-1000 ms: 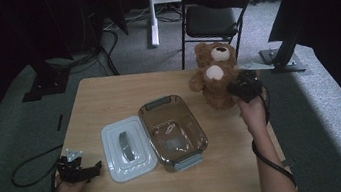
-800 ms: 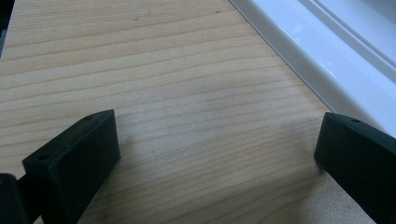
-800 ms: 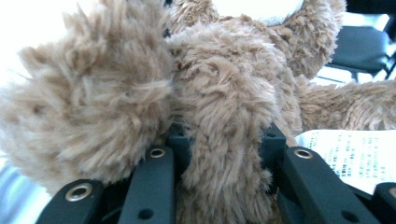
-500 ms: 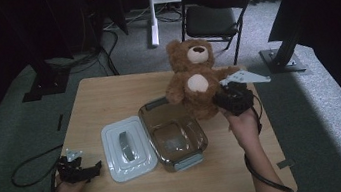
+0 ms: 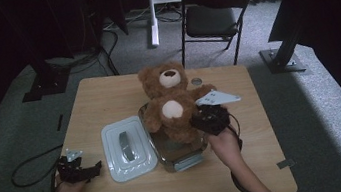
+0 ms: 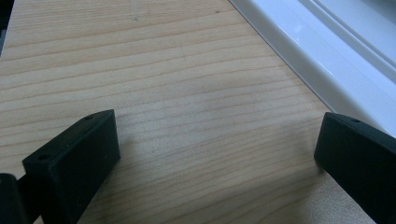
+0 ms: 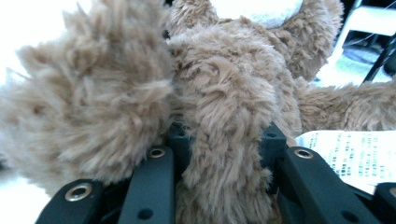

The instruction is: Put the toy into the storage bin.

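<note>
- Right hand-held gripper (image 5: 201,120): clamped on a leg of the fluffy brown teddy bear (image 5: 168,102), held upright over the clear glass container (image 5: 179,154).
- Left hand-held gripper (image 5: 84,169): spread, resting on the pale wooden worktop (image 5: 259,129) beside the white rectangular lid (image 5: 128,148).

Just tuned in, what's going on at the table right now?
A person's right hand-held gripper is shut on a brown teddy bear, holding it over the open glass container. The container's white lid lies on the table beside it. The left hand-held gripper rests open on the wood next to the lid.
</note>
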Available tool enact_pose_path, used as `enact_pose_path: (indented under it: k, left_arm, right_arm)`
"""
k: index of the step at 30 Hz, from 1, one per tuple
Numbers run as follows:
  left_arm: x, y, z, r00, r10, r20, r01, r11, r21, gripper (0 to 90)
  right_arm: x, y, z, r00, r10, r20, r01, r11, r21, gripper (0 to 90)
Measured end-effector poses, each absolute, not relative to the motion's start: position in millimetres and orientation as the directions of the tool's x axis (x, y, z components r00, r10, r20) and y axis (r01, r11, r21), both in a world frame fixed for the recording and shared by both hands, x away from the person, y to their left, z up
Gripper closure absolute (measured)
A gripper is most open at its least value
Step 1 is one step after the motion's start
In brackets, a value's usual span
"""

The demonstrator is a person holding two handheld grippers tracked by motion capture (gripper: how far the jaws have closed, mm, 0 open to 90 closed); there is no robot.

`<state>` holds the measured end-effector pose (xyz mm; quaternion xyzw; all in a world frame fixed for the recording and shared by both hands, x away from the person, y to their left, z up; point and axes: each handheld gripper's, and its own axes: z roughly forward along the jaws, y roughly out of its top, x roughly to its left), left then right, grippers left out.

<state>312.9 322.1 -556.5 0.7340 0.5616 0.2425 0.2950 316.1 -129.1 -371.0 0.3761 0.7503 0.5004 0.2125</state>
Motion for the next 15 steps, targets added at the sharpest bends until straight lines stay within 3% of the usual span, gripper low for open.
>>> enact_pose_path:
  k: [15]
  left_arm:
    - [312.9, 321.9, -556.6, 0.252, 0.967, 0.024, 0.68, -0.195, 0.707, 0.6]
  right_arm:
    - [311.7, -104.2, -420.9, -0.648, 0.761, 0.021, 0.408, 0.324, 0.853, 62.7]
